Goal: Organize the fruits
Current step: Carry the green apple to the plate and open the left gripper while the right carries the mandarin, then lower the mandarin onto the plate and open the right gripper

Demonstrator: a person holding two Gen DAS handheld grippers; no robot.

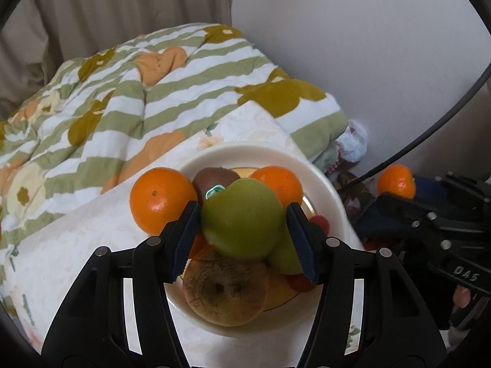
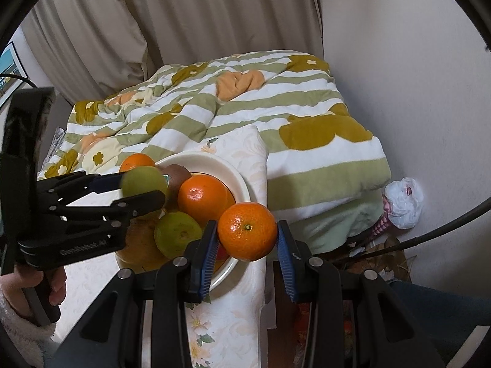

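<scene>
A white bowl [image 1: 325,181] holds several fruits: two oranges [image 1: 161,199], a kiwi [image 1: 211,179], a brown russet apple [image 1: 225,288] and a second green fruit [image 2: 176,233]. My left gripper [image 1: 244,225] is shut on a green apple [image 1: 242,217] and holds it above the pile; it also shows in the right wrist view [image 2: 144,188]. My right gripper [image 2: 245,245] is shut on a small orange [image 2: 247,230], held just off the bowl's [image 2: 242,184] right rim; that orange shows in the left wrist view [image 1: 396,181].
The bowl stands on a narrow table with a white floral cloth [image 2: 245,153]. A striped green quilt [image 2: 307,128] lies behind it. A white plastic bag [image 2: 403,202] sits by the wall at the right. Curtains [image 2: 184,30] hang at the back.
</scene>
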